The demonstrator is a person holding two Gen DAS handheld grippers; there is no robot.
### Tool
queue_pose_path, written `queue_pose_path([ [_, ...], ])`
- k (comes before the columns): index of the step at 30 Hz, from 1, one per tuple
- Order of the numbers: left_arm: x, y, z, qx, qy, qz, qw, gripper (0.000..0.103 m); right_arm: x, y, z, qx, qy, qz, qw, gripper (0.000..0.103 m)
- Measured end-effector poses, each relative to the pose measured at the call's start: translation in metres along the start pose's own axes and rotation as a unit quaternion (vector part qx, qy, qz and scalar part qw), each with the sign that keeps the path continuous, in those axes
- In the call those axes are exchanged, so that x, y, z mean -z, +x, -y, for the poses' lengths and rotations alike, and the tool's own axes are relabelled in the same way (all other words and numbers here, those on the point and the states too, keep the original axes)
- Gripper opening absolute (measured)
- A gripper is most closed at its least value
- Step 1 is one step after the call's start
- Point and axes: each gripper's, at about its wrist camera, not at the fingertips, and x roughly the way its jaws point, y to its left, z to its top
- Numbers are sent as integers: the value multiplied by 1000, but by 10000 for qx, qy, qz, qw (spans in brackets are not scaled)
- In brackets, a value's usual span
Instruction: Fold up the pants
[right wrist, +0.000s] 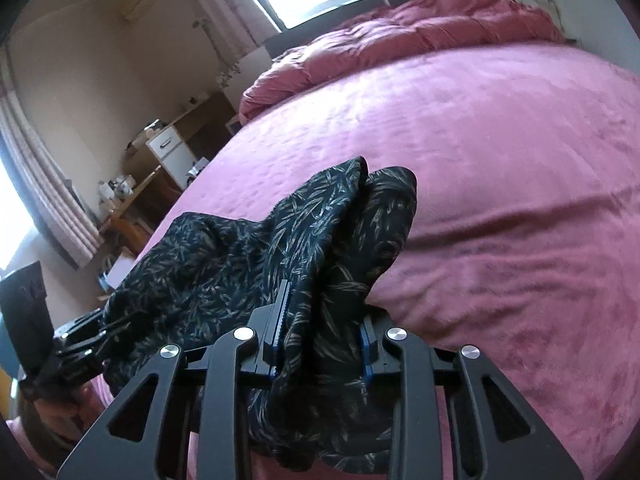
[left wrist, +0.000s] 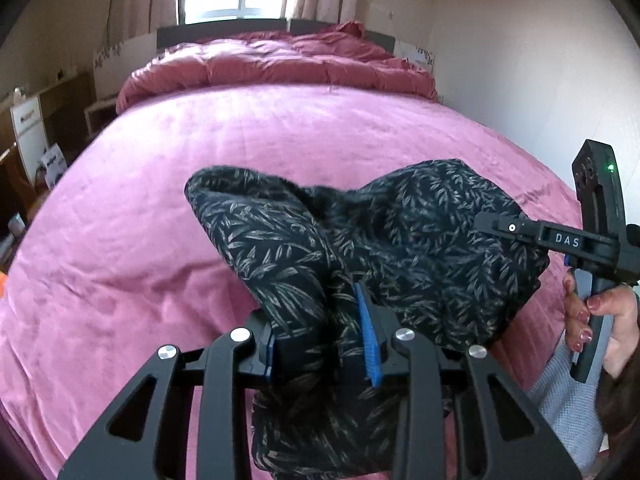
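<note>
The pants (left wrist: 420,220) are black with a pale leaf print and hang bunched above the pink bed sheet (left wrist: 240,132). My left gripper (left wrist: 320,340) is shut on a thick fold of them, its blue pads pressing the cloth from both sides. At the right, a hand holds my right gripper (left wrist: 492,224), whose tip goes into the far side of the cloth. In the right wrist view my right gripper (right wrist: 324,332) is shut on another bunch of the pants (right wrist: 224,256), and the left gripper (right wrist: 92,332) shows at the lower left edge of the cloth.
A rumpled dark-pink duvet (left wrist: 280,60) lies across the head of the bed below a window. Wooden shelves and a white drawer unit (right wrist: 172,152) stand beside the bed on the left. A pale wall (left wrist: 520,80) runs along the right side.
</note>
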Motion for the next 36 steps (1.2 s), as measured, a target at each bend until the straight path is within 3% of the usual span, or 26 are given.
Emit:
queue_pose_path([
  [12,-28,23,-22,-239,-171,384,9988,32,-59,36,-6,9,-335,95,9994,27],
  [18,-66,54,-39,-406,-87,731,9965,32,-113,63,-10,105,-959,561,9938,27],
  [22,-87,90,-49,-569,122,858,9946,33,-132,84,13,268,-687,1011,9921,28],
  [25,-95,127,-53,-602,281,617,9959,34,-140,114,43,419,-355,717,9959,29],
  [27,-95,150,-60,-726,133,402,9965,41,-135,139,64,707,-271,334,9966,33],
  [30,-84,162,-79,-609,-314,385,9969,61,-127,153,99,278,410,96,9987,43],
  [32,-80,160,-88,-526,-515,423,9964,66,-128,151,111,-27,670,81,9977,43],
  [36,-76,157,-83,-654,-434,364,9963,68,-123,138,104,331,444,153,9983,50],
])
